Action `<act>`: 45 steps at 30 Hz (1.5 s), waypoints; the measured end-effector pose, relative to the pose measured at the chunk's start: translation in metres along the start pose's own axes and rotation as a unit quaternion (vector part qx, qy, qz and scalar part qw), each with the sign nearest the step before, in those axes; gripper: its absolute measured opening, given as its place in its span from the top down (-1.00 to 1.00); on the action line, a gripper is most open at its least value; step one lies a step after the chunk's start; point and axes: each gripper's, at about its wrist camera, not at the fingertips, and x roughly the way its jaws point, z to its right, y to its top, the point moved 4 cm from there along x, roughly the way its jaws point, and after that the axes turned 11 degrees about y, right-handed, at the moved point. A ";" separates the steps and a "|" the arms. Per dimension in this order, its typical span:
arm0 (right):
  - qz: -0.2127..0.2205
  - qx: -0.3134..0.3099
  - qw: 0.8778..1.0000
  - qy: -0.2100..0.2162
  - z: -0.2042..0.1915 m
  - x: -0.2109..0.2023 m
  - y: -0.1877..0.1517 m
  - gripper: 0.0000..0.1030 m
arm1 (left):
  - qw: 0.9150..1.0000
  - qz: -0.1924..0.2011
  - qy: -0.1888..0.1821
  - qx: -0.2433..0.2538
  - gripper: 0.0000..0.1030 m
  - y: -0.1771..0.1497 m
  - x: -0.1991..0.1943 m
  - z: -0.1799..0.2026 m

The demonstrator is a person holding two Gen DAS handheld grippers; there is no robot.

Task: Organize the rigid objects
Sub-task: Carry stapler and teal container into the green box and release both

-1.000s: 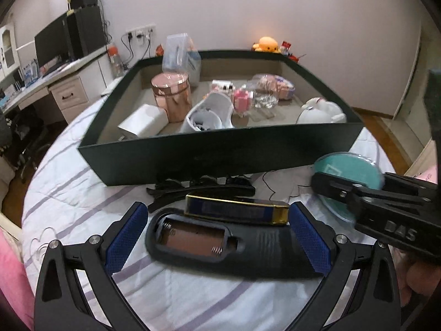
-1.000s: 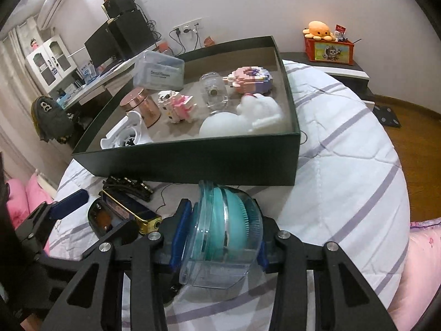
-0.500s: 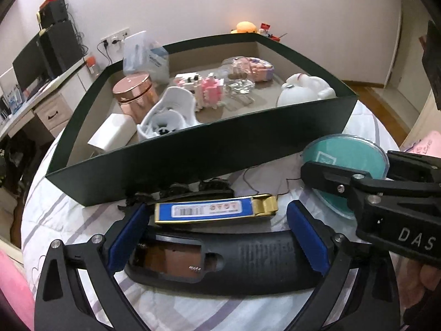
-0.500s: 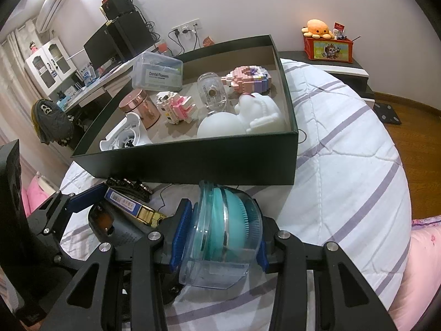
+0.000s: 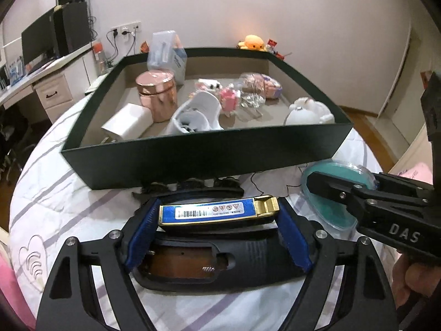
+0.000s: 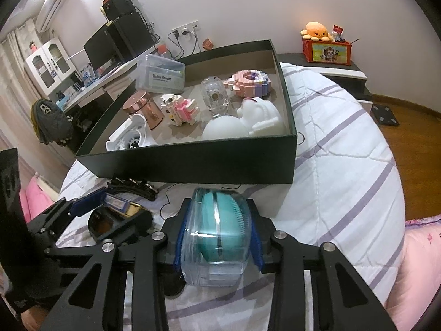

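Left wrist view is filled by the left gripper (image 5: 217,234), whose blue-padded jaws are closing around a blue, gold-trimmed rectangular harmonica-like bar (image 5: 217,211); the bar lies between the pads, the left pad right at its end, though whether either pad presses on it cannot be told. Beneath the bar a black curved plastic housing with an open battery bay (image 5: 193,264) is seen lying on the white quilt with lilac stripes (image 5: 49,193). Just beyond, a black toothed hair clip (image 5: 193,187) is laid against the front wall of the large dark green cardboard box (image 5: 193,160).

At the right edge the right gripper (image 6: 217,237) is seen, with a bare hand (image 5: 413,278) partly visible behind it. In the right wrist view its jaws are closing and are pinched on a clear plastic domed case holding a teal silicone brush (image 6: 217,231), gripped upright on edge above the quilt, in front of the box's near wall.

Inside the box are gathered a rose-gold metal canister (image 5: 157,93), a white rectangular block (image 5: 126,124), a white plastic fan-like housing (image 5: 195,115), a pink-and-white brick figure (image 6: 182,107), a clear glass bottle (image 6: 215,96), a pink-and-purple brick model (image 6: 250,81), a white moulded figurine (image 6: 261,115) and a translucent lidded plastic container (image 6: 161,74).
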 end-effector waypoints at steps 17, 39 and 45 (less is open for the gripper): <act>0.008 -0.018 1.000 -0.006 -0.021 -0.016 -0.004 0.27 | 0.999 0.042 0.010 -0.025 -0.62 0.008 -0.038 -0.030; 0.064 -0.075 0.995 0.009 -0.051 -0.025 0.108 0.27 | 0.994 0.104 0.036 -0.030 -0.62 0.109 -0.040 -0.056; 0.037 -0.057 0.998 -0.004 -0.026 0.013 0.129 0.27 | 0.996 0.078 0.027 -0.027 -0.62 0.123 0.000 -0.052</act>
